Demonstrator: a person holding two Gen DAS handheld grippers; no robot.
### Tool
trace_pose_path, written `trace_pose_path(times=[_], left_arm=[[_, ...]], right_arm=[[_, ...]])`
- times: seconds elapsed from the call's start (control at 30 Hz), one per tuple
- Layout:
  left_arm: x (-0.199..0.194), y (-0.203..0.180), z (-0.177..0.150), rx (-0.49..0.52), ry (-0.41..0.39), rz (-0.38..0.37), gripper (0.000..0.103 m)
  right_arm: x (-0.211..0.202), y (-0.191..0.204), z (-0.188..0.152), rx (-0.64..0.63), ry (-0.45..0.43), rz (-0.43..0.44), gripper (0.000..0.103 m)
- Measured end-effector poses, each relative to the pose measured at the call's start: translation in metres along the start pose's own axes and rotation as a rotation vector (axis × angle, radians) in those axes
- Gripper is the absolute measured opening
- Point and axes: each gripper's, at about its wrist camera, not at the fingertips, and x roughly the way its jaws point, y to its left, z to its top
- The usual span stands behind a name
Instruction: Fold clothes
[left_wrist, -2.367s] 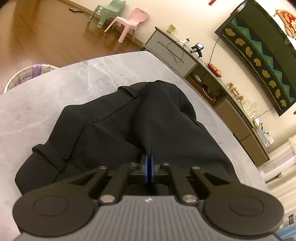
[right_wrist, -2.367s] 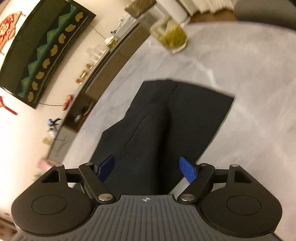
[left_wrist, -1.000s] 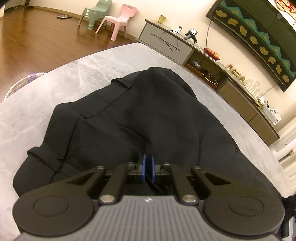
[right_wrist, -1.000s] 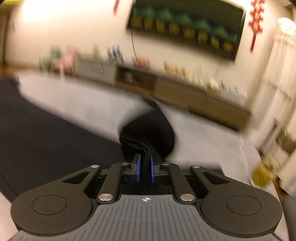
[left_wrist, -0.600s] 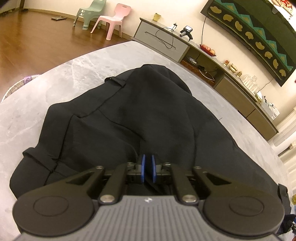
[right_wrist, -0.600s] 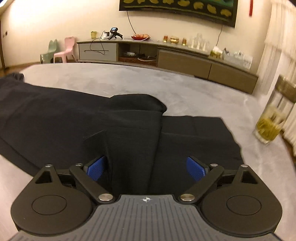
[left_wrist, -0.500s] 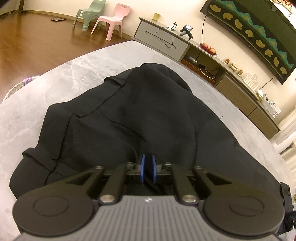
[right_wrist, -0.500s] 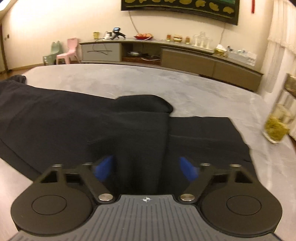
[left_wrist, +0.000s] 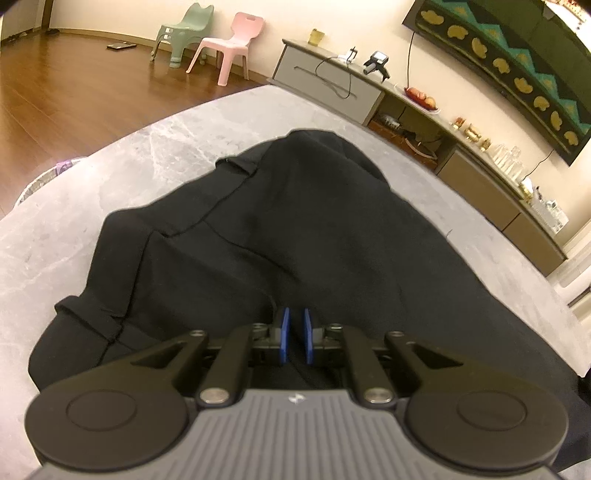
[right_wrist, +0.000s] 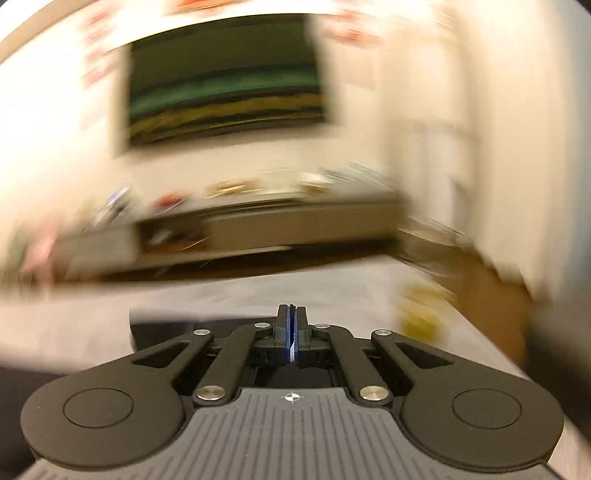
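Here, in your left wrist view, black trousers (left_wrist: 280, 236) sprawl across the grey marble table (left_wrist: 155, 147); your left gripper (left_wrist: 294, 339) pinches their near edge. In your blurred right wrist view, your right gripper (right_wrist: 291, 332) is clamped empty above the cloth.

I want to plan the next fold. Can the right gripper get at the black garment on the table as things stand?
Probably yes: the right gripper is shut just above the black garment, and nothing stands between them.

The left wrist camera looks down, close over the black clothes (left_wrist: 280, 236) on the desk (left_wrist: 155, 147). The right wrist camera looks level, blurry. Both see the long cabinet (left_wrist: 476, 173).
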Motion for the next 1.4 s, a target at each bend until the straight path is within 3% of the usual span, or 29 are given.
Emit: trace_pose_path(times=[0.07,0.13,0.23,0.4,0.6,0.67,0.73,0.77,0.8,0.83,0.9,0.93,0.97,1.0,1.03,1.13,1.27,1.33,1.4], left_arm=[[-0.001,0.004,0.002,-0.018,0.003,-0.008,0.008],[-0.001,0.006,0.003,-0.03,0.006,-0.015,0.008],[-0.001,0.003,0.002,-0.028,0.013,-0.033,0.008],[-0.009,0.011,0.004,-0.077,-0.003,-0.038,0.008],[-0.024,0.065,0.01,-0.339,-0.055,-0.057,0.018],[-0.021,0.078,0.01,-0.408,-0.041,-0.079,0.035],[-0.015,0.082,0.01,-0.439,-0.008,-0.111,0.051],[-0.01,0.079,0.01,-0.431,0.004,-0.112,0.058],[-0.006,0.076,0.011,-0.423,0.015,-0.112,0.06],[0.0,0.07,0.013,-0.402,0.019,-0.105,0.06],[0.015,0.058,0.017,-0.357,0.027,-0.087,0.054],[0.02,0.052,0.02,-0.321,0.026,-0.064,0.015],[0.015,0.046,0.023,-0.28,-0.004,-0.059,0.0],[0.009,0.039,0.027,-0.242,-0.036,-0.059,0.0],[-0.014,0.035,0.027,-0.236,-0.092,-0.11,0.0],[-0.095,0.035,-0.003,-0.194,-0.233,-0.209,0.0],[-0.058,0.085,-0.048,-0.386,0.019,-0.065,0.001],[-0.058,0.085,-0.049,-0.344,0.003,0.001,0.004],[-0.064,0.091,-0.05,-0.369,-0.018,0.019,0.011]], right_arm=[[0.006,-0.036,-0.017,0.146,0.117,-0.043,0.0],[0.018,-0.055,-0.041,0.271,0.26,-0.033,0.0],[0.029,-0.059,-0.058,0.34,0.351,-0.027,0.0],[0.026,-0.052,-0.051,0.336,0.332,-0.072,0.0],[0.02,-0.044,-0.045,0.228,0.282,-0.218,0.001],[0.02,-0.038,-0.045,0.183,0.265,-0.27,0.005],[0.017,-0.023,-0.043,0.087,0.223,-0.312,0.024],[0.015,-0.016,-0.041,0.039,0.201,-0.33,0.046],[0.013,-0.006,-0.041,-0.005,0.178,-0.327,0.061],[0.011,0.003,-0.042,-0.047,0.157,-0.323,0.063],[0.013,0.02,-0.044,-0.087,0.161,-0.281,0.064],[0.015,0.026,-0.047,-0.089,0.176,-0.257,0.064],[0.018,0.028,-0.048,-0.079,0.194,-0.237,0.064],[0.021,0.031,-0.05,-0.07,0.213,-0.217,0.064],[0.024,0.033,-0.052,-0.061,0.23,-0.199,0.064],[0.024,0.035,-0.055,-0.067,0.249,-0.189,0.063],[0.03,0.038,-0.054,-0.073,0.271,-0.179,0.063],[0.032,0.049,-0.053,-0.078,0.275,-0.157,0.064],[0.031,0.062,-0.053,-0.093,0.267,-0.129,0.064]])
